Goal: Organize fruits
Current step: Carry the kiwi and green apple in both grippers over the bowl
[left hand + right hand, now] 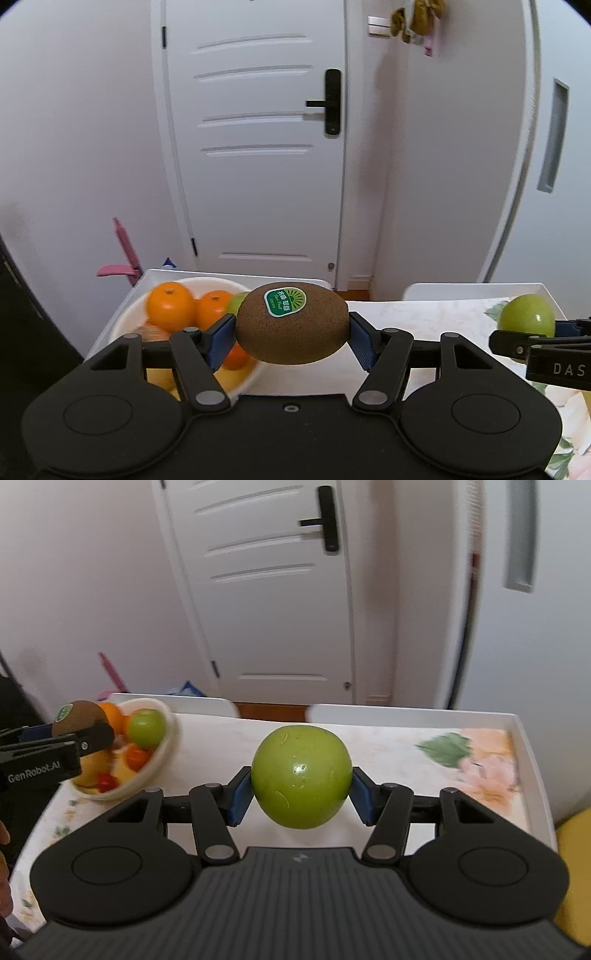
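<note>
My left gripper (291,334) is shut on a brown kiwi (291,323) with a green sticker, held in the air over the table's left part. Behind it a white bowl (127,314) holds oranges (170,305) and other fruit. My right gripper (300,792) is shut on a green apple (301,777), lifted above the table's middle. In the right wrist view the left gripper (70,734) with the kiwi (79,716) hovers by the bowl (157,771), which holds a second green apple (146,728). The held apple (526,315) shows at the right in the left wrist view.
The table (406,753) has a floral cloth and a raised white rim (528,753). A white door (258,147) with a black handle stands behind it. A pink object (123,254) leans by the wall at the far left. A yellow thing (574,878) lies off the right edge.
</note>
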Available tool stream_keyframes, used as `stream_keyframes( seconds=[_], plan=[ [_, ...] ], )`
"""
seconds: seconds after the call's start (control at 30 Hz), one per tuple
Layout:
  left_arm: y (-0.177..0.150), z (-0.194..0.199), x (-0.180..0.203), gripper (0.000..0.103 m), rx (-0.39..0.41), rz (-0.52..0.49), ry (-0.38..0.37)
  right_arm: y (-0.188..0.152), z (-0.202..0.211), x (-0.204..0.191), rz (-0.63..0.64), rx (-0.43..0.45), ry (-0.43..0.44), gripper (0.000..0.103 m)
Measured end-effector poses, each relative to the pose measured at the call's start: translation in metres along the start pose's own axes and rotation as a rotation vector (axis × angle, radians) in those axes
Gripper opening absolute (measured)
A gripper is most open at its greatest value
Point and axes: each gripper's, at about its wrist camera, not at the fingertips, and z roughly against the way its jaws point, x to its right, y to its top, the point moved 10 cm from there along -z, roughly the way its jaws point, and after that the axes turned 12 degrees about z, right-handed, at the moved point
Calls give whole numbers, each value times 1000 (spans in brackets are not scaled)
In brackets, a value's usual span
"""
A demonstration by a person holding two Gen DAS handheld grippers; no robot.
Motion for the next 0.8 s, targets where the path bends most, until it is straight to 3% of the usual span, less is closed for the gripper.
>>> stream_keyframes(
  seconds=[0.47,0.8],
  plan=[
    [13,-23,-82,69,-30,-50,17,31,-36,-103,9,-19,75,70],
    [-1,-69,-89,69,-71,-198,-57,29,-68,-116,-41,-62,19,70]
  ],
)
